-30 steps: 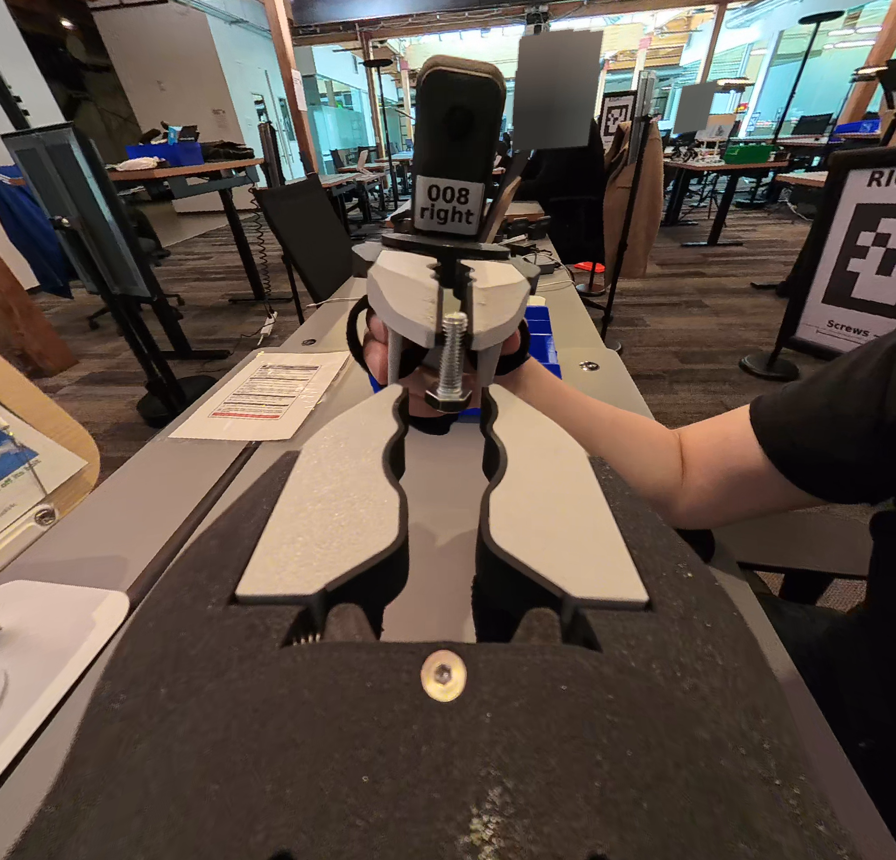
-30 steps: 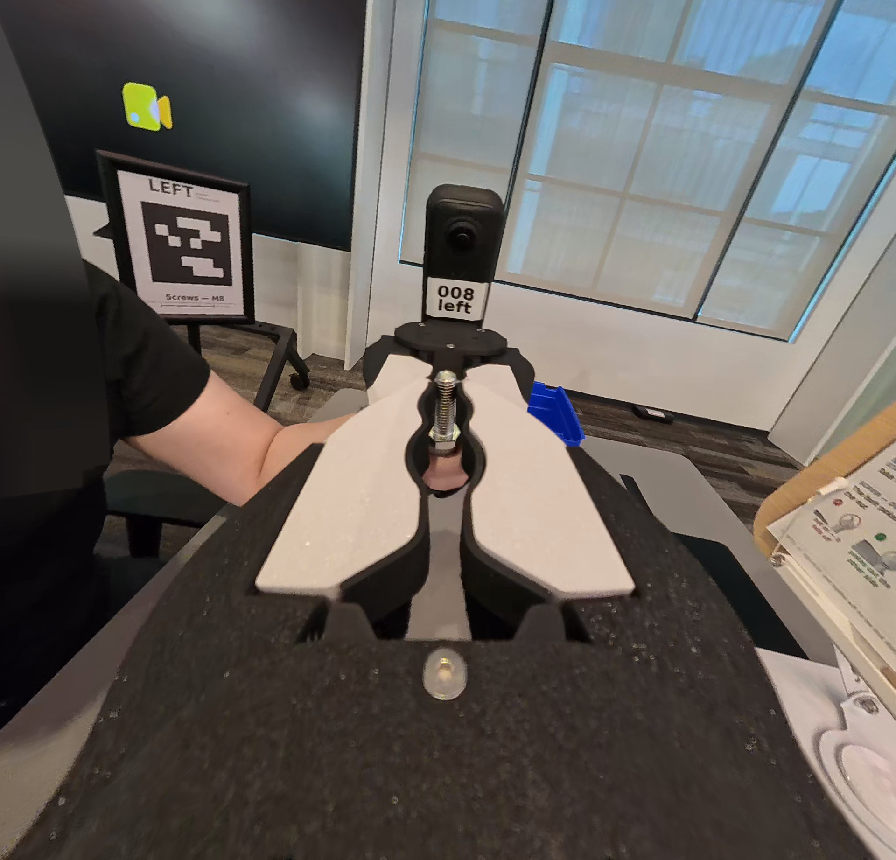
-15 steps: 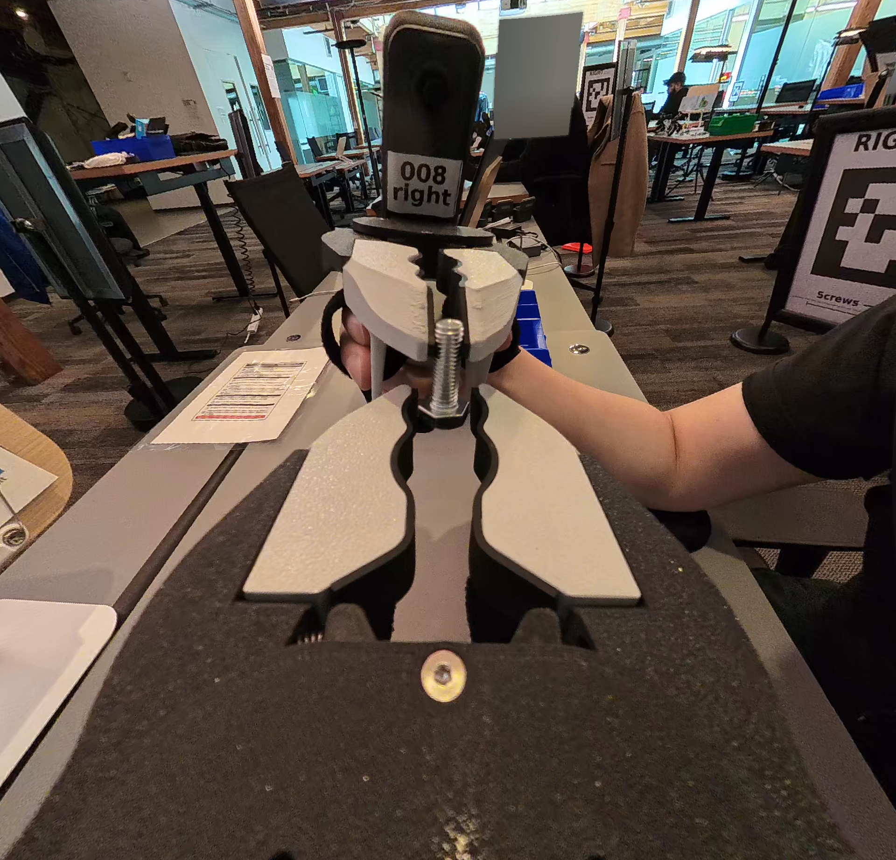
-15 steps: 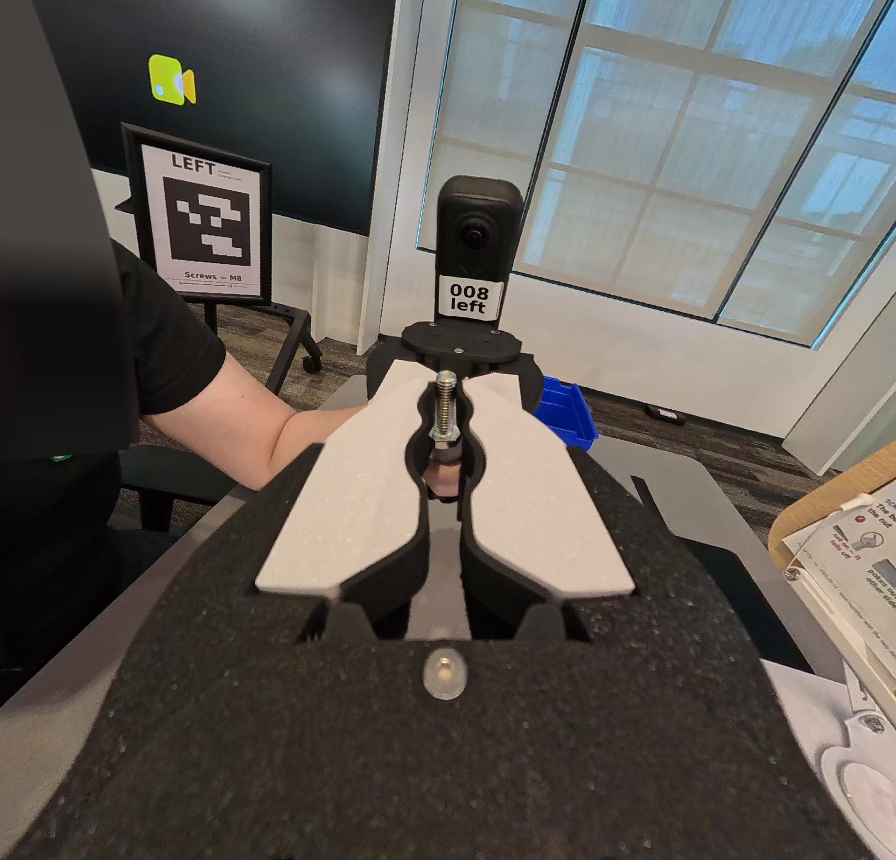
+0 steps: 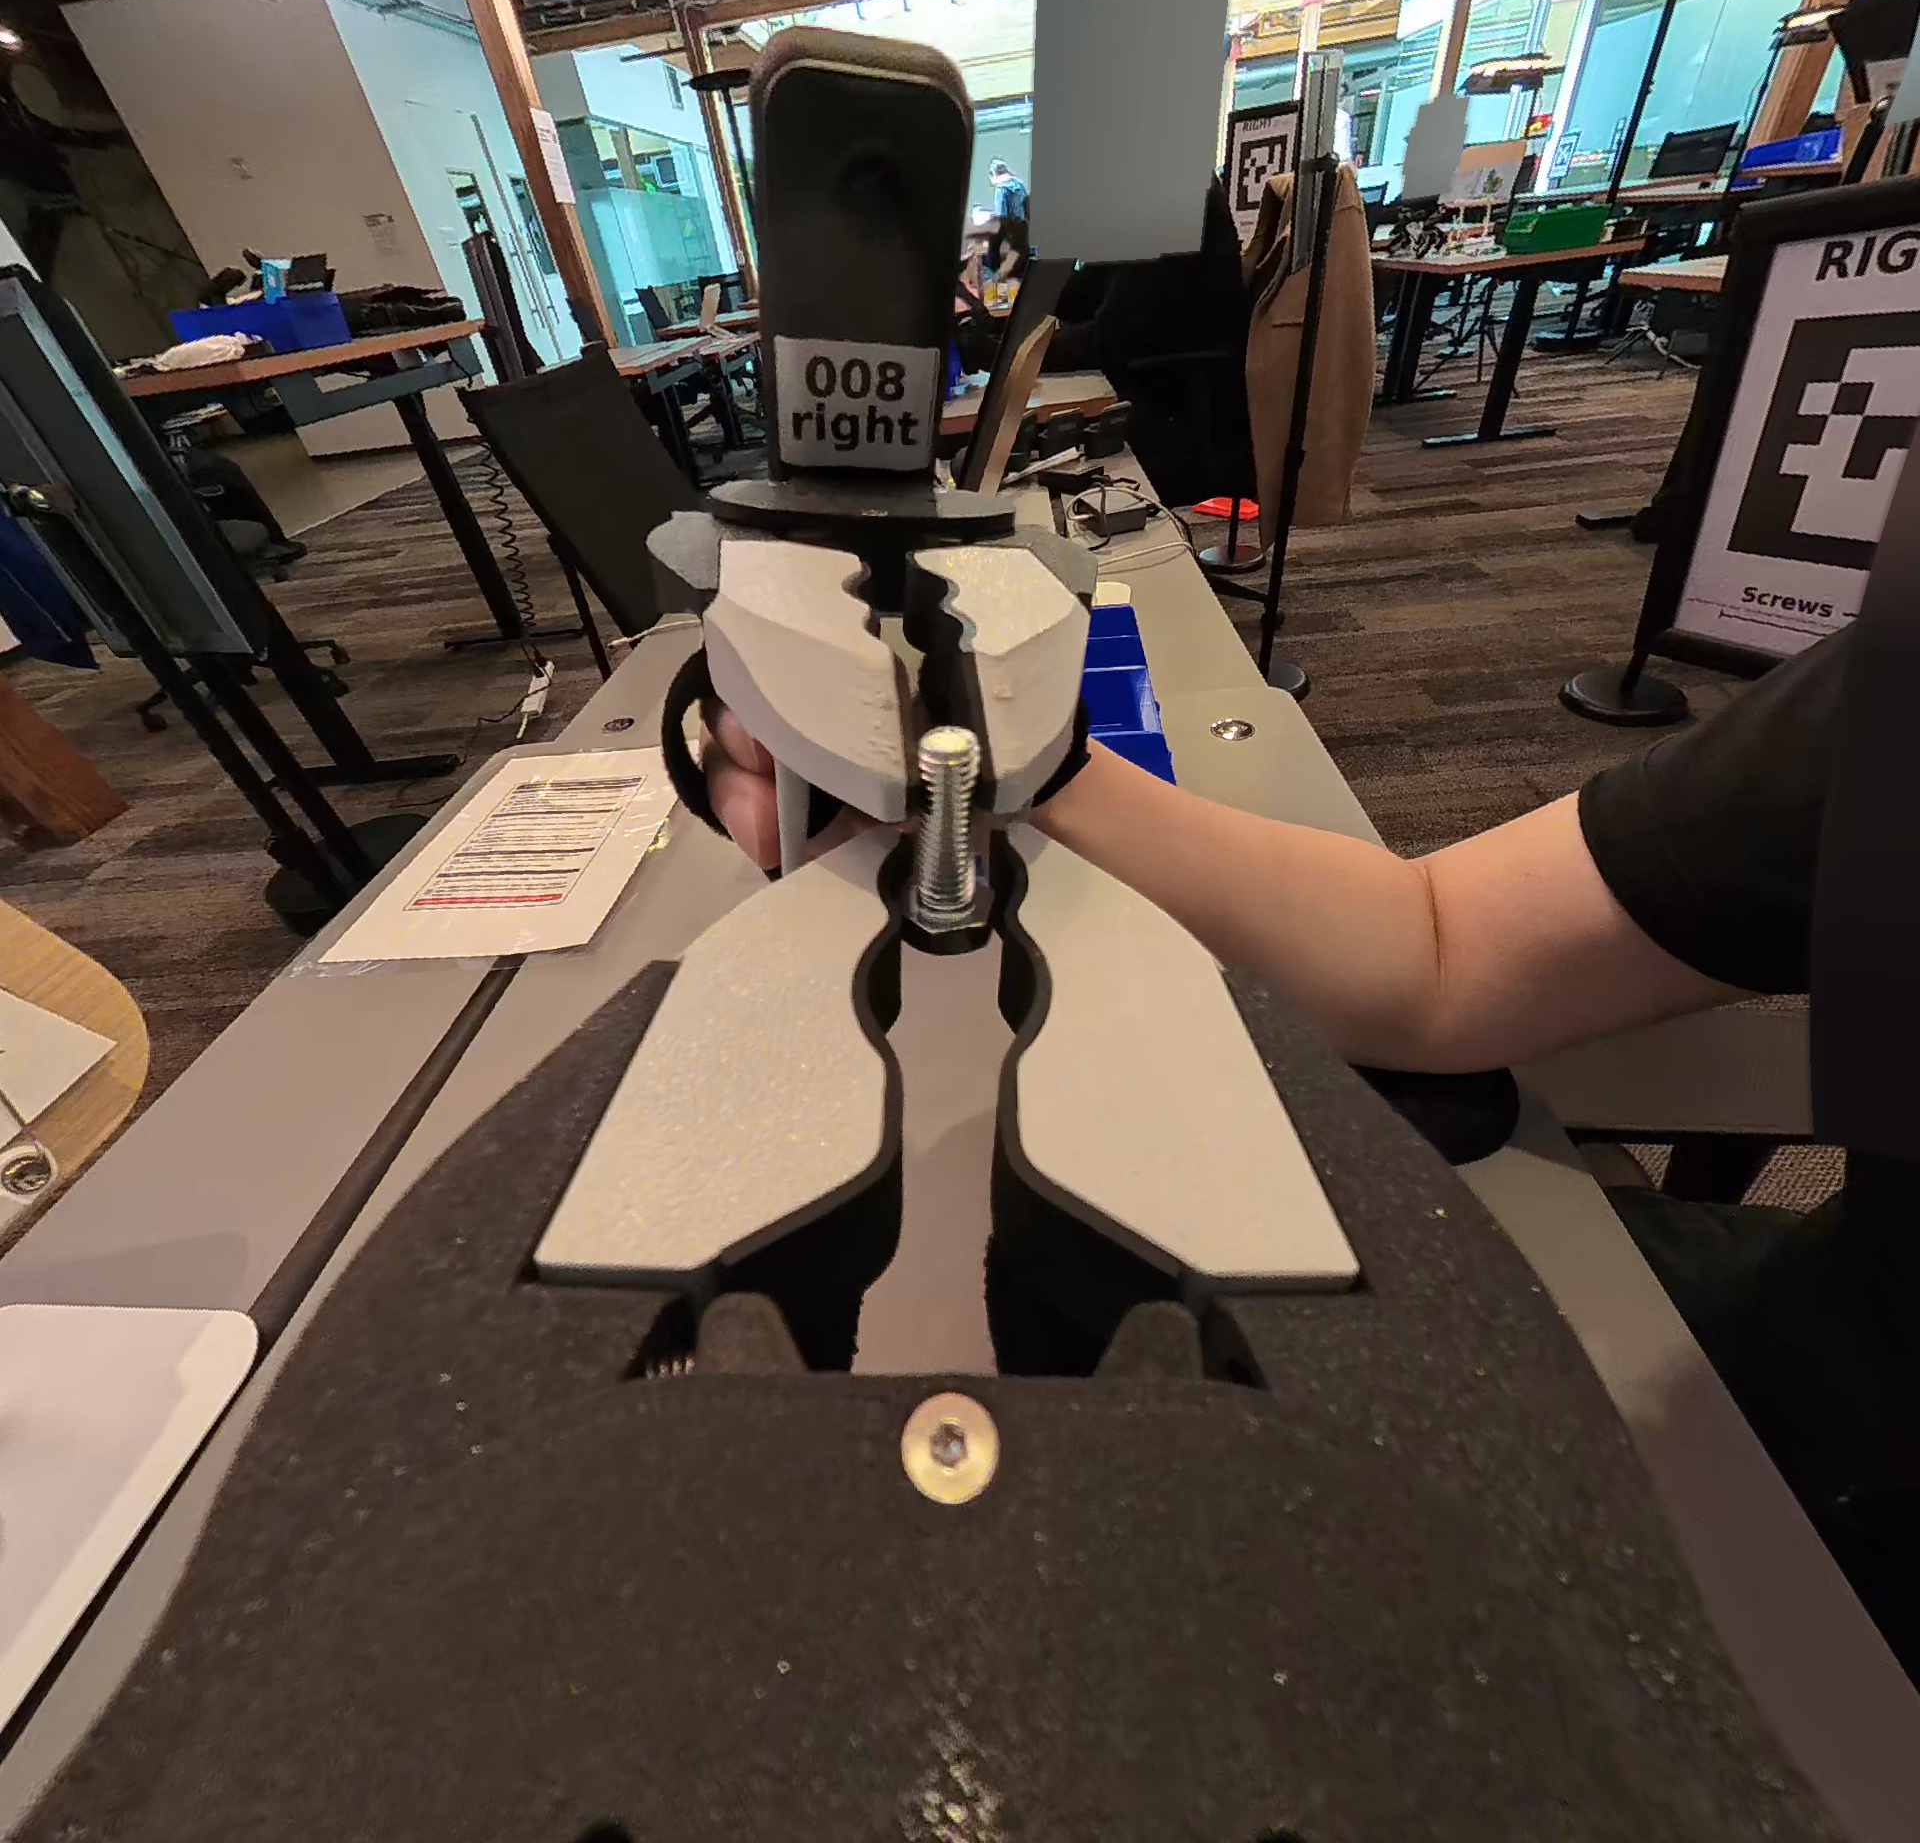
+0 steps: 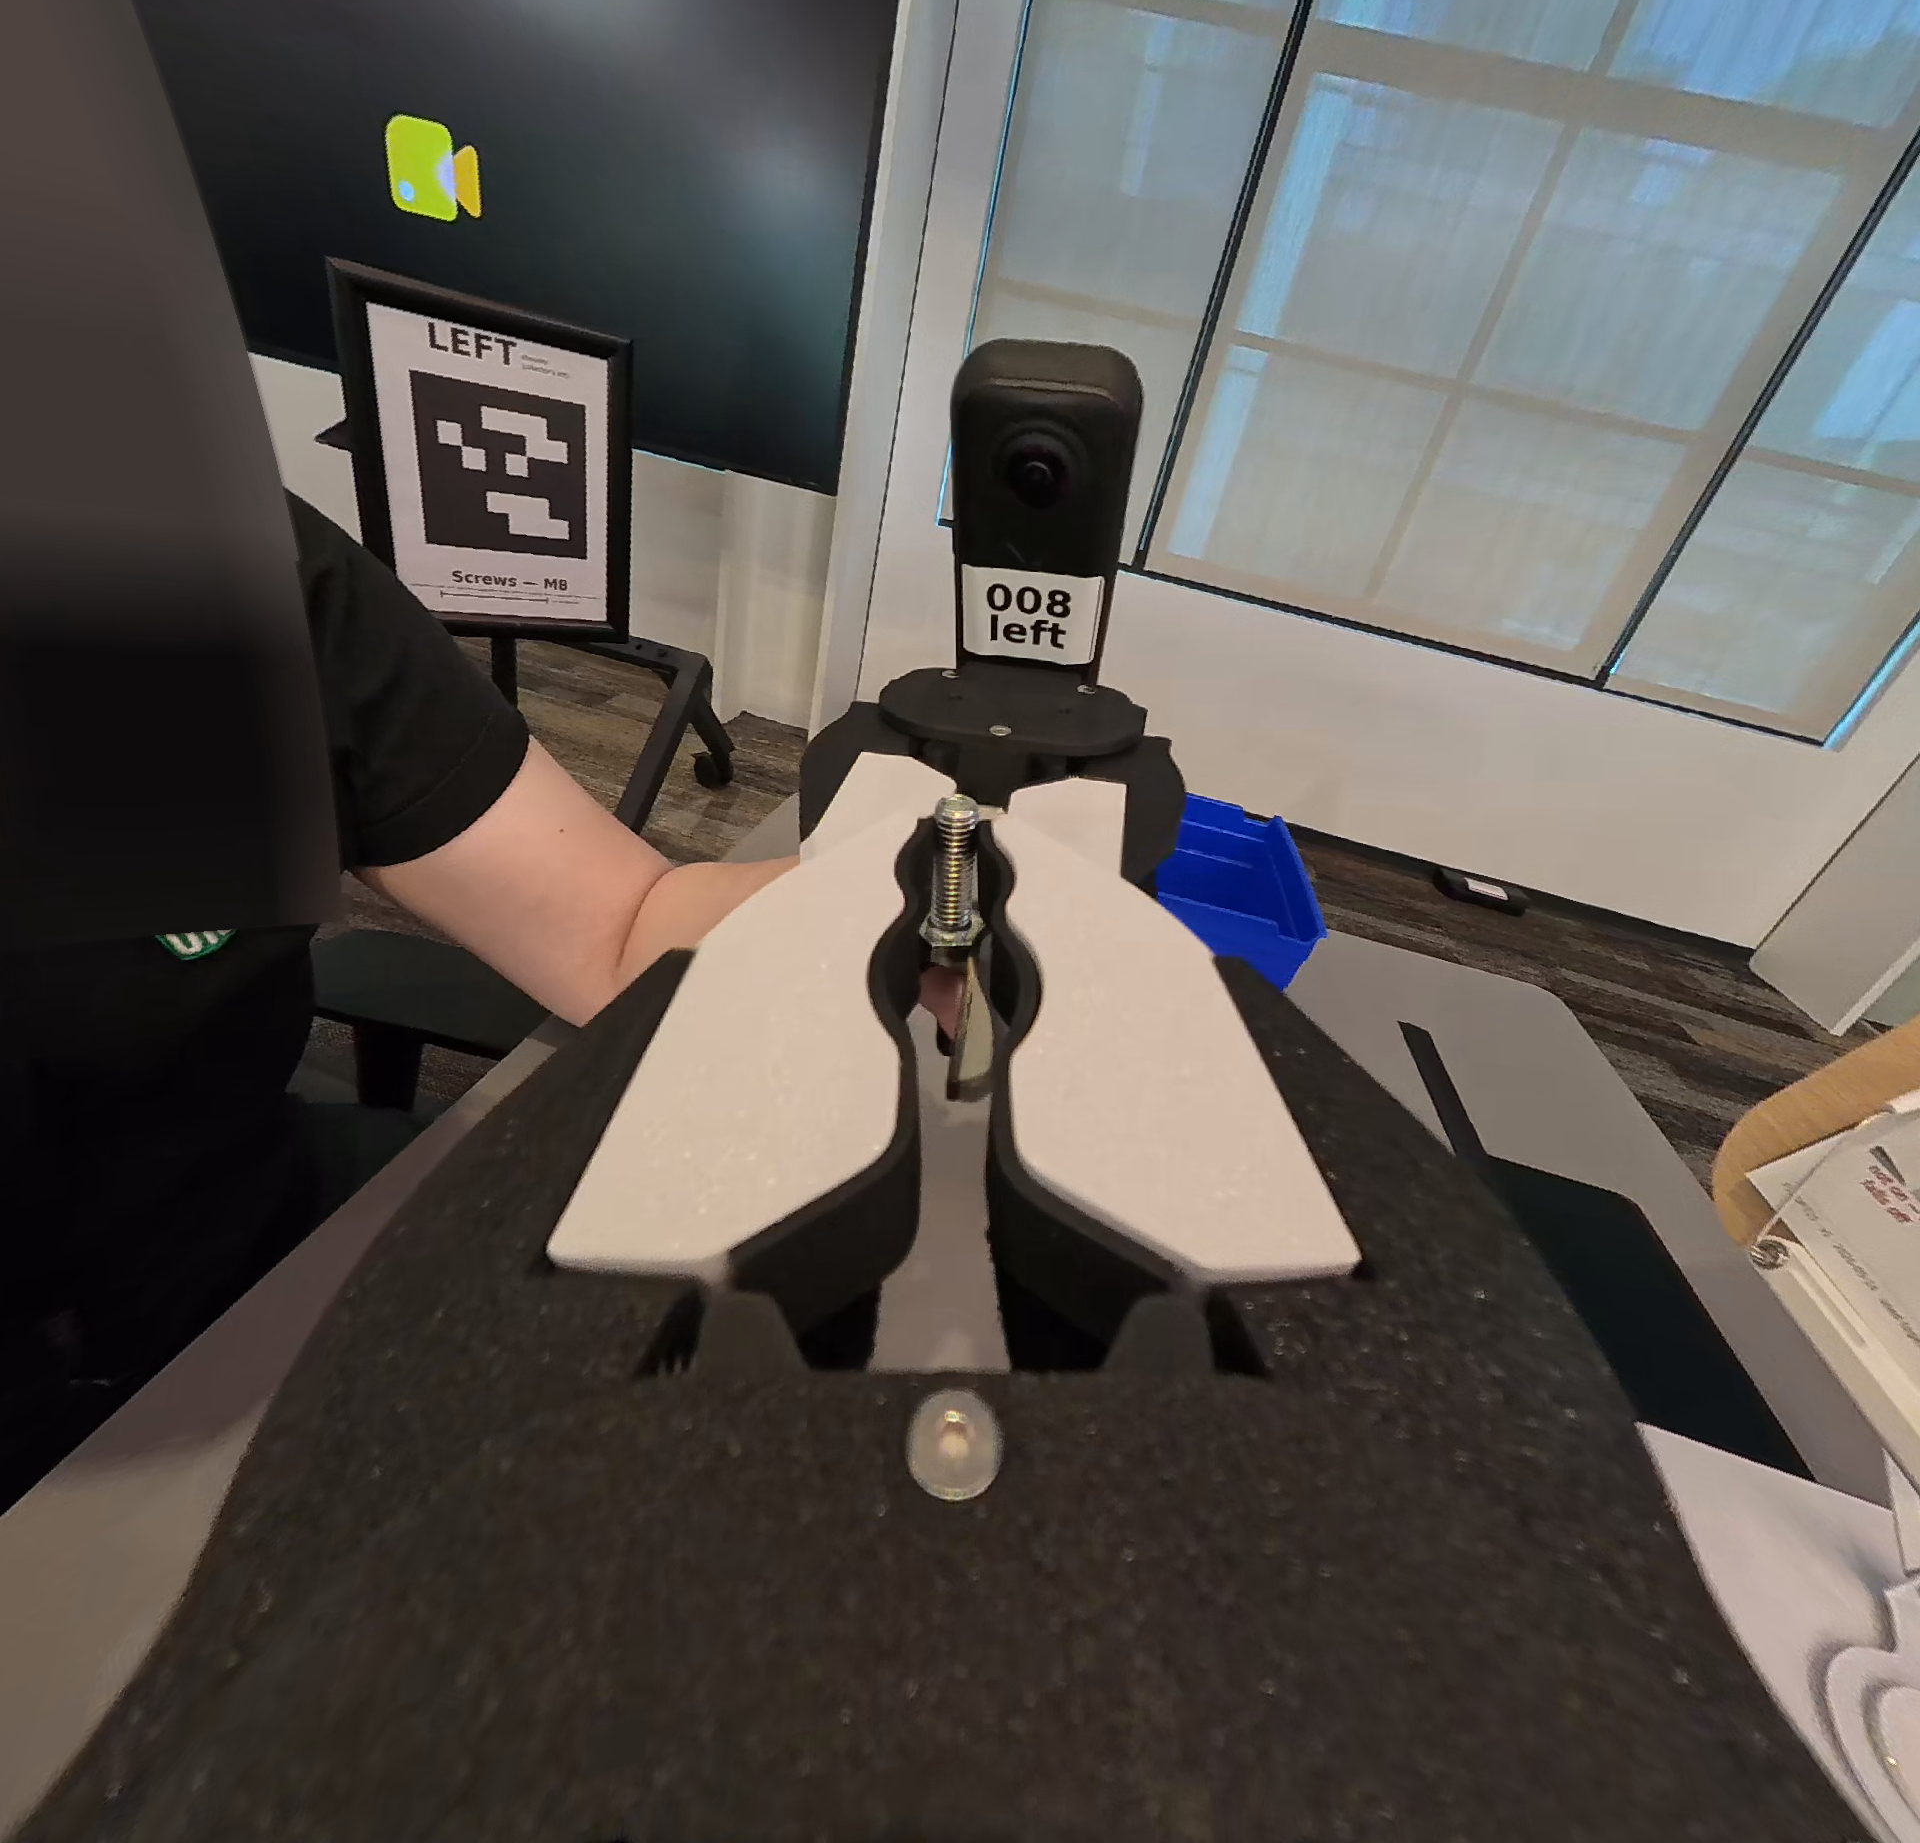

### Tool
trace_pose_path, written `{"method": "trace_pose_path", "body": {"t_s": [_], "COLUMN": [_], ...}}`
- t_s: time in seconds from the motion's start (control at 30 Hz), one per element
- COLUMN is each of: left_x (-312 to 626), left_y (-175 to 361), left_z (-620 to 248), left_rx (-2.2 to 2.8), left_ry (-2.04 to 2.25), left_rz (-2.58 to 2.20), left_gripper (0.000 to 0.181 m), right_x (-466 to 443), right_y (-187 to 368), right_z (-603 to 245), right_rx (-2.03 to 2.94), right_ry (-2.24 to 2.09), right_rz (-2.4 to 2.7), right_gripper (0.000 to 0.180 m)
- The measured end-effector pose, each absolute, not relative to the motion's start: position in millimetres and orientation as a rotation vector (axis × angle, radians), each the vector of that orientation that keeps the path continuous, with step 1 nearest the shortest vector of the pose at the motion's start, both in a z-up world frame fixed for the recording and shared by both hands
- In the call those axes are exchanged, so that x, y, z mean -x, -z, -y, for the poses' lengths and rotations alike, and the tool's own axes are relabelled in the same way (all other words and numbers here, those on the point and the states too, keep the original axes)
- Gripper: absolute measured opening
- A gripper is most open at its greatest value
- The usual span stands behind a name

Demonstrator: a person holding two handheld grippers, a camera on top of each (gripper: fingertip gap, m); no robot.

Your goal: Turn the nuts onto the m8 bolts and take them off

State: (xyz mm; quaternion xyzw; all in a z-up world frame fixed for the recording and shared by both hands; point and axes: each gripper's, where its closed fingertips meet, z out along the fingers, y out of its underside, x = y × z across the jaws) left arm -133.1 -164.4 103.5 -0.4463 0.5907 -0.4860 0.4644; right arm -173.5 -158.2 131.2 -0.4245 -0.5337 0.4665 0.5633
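Observation:
A silver M8 bolt (image 5: 945,837) stands upright between my two grippers, which face each other above the grey table (image 5: 343,1045). A hex nut (image 5: 945,923) sits at the bolt's lower end. My left gripper (image 5: 945,889) is shut on the nut, which sits in the notch of its fingers. My right gripper (image 5: 948,796) faces it, turned a little sideways, and pinches the bolt's threaded top. In the right wrist view the bolt (image 6: 953,874) and nut (image 6: 952,929) lie between the right gripper's (image 6: 956,837) fingers, with the left gripper (image 6: 971,806) just behind.
A person's bare forearm (image 5: 1351,920) reaches in from the right. A laminated sheet (image 5: 520,848) lies on the table, and a blue bin (image 6: 1231,889) stands behind the grippers. A white tray (image 5: 94,1430) and a wooden board with papers (image 6: 1829,1149) lie at the table's near side. Framed marker signs (image 6: 499,463) stand on the floor. My hands' fingertips stand some 4 centimeters from each other.
The right gripper has swung around the upright bolt and now shows its side to the left wrist view. It also looks closer. The bolt stays upright between both grippers.

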Motion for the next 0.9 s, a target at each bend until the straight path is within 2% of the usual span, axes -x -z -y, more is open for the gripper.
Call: {"method": "trace_pose_path", "body": {"t_s": [0.9], "left_x": [129.4], "left_y": [-99.3], "left_z": [167.2], "left_rx": [1.085], "left_ry": [1.119], "left_rz": [-1.48], "left_gripper": [0.01], "right_x": [169.0], "right_y": [-130.5], "right_z": [164.8], "right_rx": [0.948], "right_ry": [-1.137], "right_rz": [1.286], "right_gripper": [0.007]}}
